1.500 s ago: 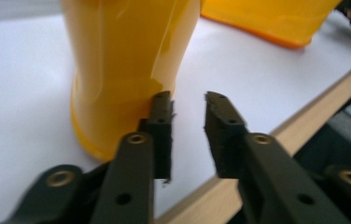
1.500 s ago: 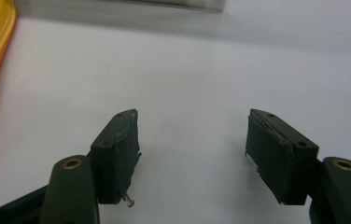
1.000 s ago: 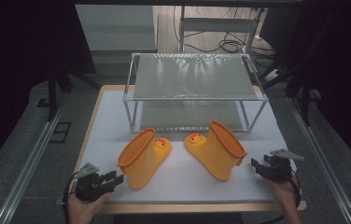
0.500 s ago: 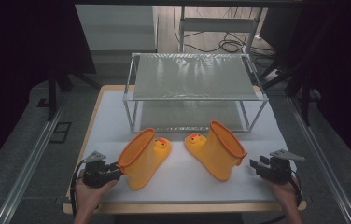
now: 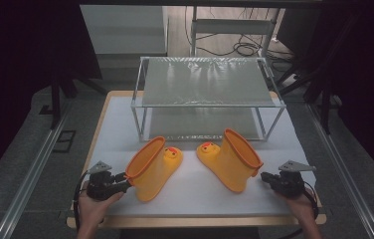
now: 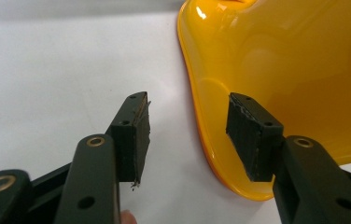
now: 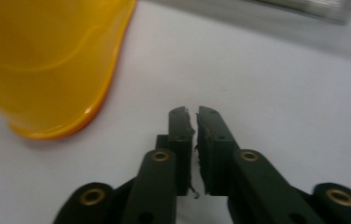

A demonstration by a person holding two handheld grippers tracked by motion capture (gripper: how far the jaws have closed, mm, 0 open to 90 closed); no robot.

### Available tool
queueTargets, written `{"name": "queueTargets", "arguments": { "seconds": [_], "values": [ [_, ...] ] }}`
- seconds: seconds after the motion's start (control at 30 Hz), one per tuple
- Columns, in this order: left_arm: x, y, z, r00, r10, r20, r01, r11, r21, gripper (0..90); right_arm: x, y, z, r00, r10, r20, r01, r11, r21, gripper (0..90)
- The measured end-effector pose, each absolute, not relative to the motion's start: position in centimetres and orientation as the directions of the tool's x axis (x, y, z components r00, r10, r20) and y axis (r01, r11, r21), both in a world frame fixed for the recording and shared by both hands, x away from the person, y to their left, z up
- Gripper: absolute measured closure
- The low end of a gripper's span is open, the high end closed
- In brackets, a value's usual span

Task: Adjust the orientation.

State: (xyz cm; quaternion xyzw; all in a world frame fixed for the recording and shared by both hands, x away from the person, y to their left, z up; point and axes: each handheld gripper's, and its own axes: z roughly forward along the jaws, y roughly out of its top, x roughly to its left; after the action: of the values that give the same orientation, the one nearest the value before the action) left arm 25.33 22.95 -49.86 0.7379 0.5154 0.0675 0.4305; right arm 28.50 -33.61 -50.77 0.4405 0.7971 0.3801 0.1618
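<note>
At the near left of the white surface (image 5: 195, 199), my left claw (image 6: 187, 135) stands open with the rim of the left yellow boot (image 5: 152, 167) between its jaws, one pad outside and one seemingly inside the opening, though I cannot tell if either touches. That boot lies on its side, toe toward the wire rack (image 5: 207, 97). My right claw (image 7: 195, 140) is closed on nothing, just beside the right boot (image 5: 232, 159), which also lies tipped over.

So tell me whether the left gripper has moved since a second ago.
Yes. The left gripper has gone forward and rightward, from the table's front-left corner up to the left boot's rim, jaws open around it.
</note>
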Motion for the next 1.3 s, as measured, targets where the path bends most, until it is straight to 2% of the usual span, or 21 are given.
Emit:
{"name": "queueTargets", "arguments": {
  "seconds": [0.07,0.37,0.77,1.07,1.3],
  "values": [
    [25.4,22.8,-49.9,0.462,0.817,-0.343,0.705,-0.105,0.701,49.3,28.5,-33.3,-50.7,-0.587,0.806,0.079,0.575,0.346,0.742,89.6],
    [25.2,22.6,-49.6,0.458,0.819,-0.345,0.691,-0.084,0.718,49.6,28.3,-31.1,-51.0,-0.680,0.732,0.055,0.534,0.442,0.720,89.9],
    [24.7,23.3,-49.0,0.421,0.842,-0.336,0.649,-0.021,0.761,52.1,27.7,-29.3,-50.6,-0.746,0.666,0.005,0.483,0.535,0.694,90.0],
    [24.8,22.9,-49.2,0.440,0.833,-0.336,0.651,-0.038,0.758,52.0,27.3,-28.1,-50.5,-0.807,0.591,0.008,0.436,0.587,0.682,90.0],
    [24.9,22.8,-49.4,0.442,0.829,-0.342,0.664,-0.045,0.747,51.7,26.9,-25.6,-50.3,-0.852,0.524,0.007,0.393,0.629,0.671,90.0]
  ]
}}
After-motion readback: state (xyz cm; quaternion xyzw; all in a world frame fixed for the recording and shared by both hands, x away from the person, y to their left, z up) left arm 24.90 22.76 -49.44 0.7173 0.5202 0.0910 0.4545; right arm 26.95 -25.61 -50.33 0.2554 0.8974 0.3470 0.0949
